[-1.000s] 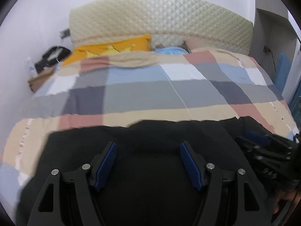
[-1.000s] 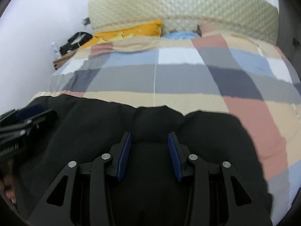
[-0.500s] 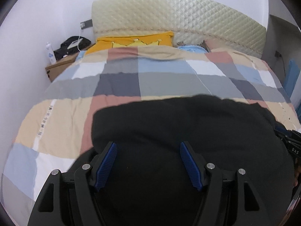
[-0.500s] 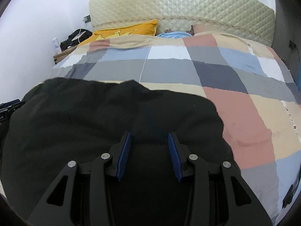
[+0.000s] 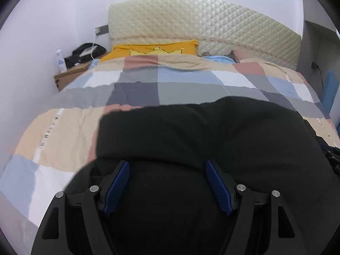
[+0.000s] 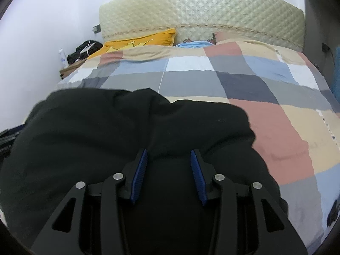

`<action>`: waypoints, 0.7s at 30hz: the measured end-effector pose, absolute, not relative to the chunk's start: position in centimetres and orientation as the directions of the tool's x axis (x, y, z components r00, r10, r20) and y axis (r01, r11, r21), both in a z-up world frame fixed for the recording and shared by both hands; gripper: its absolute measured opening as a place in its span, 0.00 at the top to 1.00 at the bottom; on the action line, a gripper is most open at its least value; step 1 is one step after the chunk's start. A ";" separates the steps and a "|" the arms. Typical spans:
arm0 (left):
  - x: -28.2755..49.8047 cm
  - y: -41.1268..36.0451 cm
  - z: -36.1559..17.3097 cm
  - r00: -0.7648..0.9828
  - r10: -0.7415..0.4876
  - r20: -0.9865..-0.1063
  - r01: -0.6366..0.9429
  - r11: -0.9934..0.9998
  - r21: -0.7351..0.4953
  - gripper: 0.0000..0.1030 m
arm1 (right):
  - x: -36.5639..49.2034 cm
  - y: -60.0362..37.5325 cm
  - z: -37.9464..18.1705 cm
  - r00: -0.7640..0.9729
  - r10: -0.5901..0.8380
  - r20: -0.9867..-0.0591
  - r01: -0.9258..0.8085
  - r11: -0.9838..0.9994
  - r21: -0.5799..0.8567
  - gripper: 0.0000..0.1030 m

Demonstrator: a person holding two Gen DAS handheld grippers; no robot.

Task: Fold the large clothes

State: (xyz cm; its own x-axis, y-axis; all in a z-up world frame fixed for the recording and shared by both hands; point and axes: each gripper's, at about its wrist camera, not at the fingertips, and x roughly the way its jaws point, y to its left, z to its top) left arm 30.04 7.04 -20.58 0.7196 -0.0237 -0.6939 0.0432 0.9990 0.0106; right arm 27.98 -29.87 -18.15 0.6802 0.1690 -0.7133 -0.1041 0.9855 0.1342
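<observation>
A large black garment (image 5: 201,140) lies folded over on the checked quilt (image 5: 138,89) at the near end of the bed. It also fills the near part of the right wrist view (image 6: 106,131). My left gripper (image 5: 167,167) is open, its blue pads wide apart, over the garment's near left part. My right gripper (image 6: 169,155) is open with a narrower gap, over the garment's near right part. No cloth shows between either pair of pads. The left gripper's body shows at the left edge of the right wrist view (image 6: 6,138).
A quilted cream headboard (image 5: 201,27) stands at the far end, with a yellow pillow (image 5: 153,48) and a blue cloth (image 5: 218,59) below it. A side table (image 5: 70,74) with a white bottle (image 5: 60,60) and dark bag stands far left. The white wall runs along the left.
The garment's far edge has gone forward over the quilt and now lies doubled. Both grippers have lifted and tilted, so more of the bed shows. The right gripper's gap stays narrow.
</observation>
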 end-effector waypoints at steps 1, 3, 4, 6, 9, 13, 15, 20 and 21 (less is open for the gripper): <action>29.8 6.9 -20.1 0.722 -0.010 -0.691 0.036 0.999 0.023 0.29 | 27.6 -30.1 -17.5 0.684 0.168 -0.710 -0.093 0.985 0.143 0.57; 28.9 6.7 -18.5 0.735 -0.001 -0.678 0.030 0.999 0.030 0.29 | 26.8 -30.3 -16.1 0.697 0.166 -0.698 -0.088 0.985 0.147 0.57; 28.3 6.6 -17.5 0.749 -0.002 -0.663 0.026 0.999 0.027 0.29 | 26.2 -30.3 -14.8 0.715 0.162 -0.680 -0.087 0.986 0.143 0.57; 26.9 6.3 -14.7 0.778 0.008 -0.628 0.009 1.000 0.023 0.29 | 25.0 -30.3 -12.2 0.748 0.156 -0.645 -0.091 0.987 0.134 0.57; 24.8 6.0 -10.3 0.804 -0.023 -0.594 0.008 1.000 -0.028 0.29 | 22.8 -30.0 -7.6 0.795 0.150 -0.588 -0.093 0.988 0.126 0.57; 21.1 5.0 -3.7 0.840 -0.014 -0.542 -0.004 0.999 -0.032 0.29 | 19.1 -29.8 -0.6 0.841 0.188 -0.507 -0.119 0.979 0.165 0.57; 19.3 4.5 -0.9 0.854 -0.009 -0.520 -0.002 1.000 -0.020 0.29 | 17.0 -29.7 2.6 0.867 0.198 -0.457 -0.133 0.976 0.171 0.57; 13.7 3.4 4.9 0.886 -0.051 -0.461 0.041 0.999 -0.031 0.26 | 11.5 -29.4 8.9 0.911 0.223 -0.347 -0.167 0.969 0.182 0.49; 12.6 3.2 5.7 0.888 -0.061 -0.455 0.054 0.998 -0.029 0.26 | 10.4 -29.3 9.8 0.917 0.230 -0.326 -0.176 0.966 0.188 0.48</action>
State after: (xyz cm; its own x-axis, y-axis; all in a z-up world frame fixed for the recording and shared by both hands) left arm 12.62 3.21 5.75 0.8885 -0.0610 -0.4549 0.0536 0.9981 -0.0292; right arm 10.45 -29.32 9.82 0.9170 0.2300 -0.3259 -0.1756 0.9664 0.1877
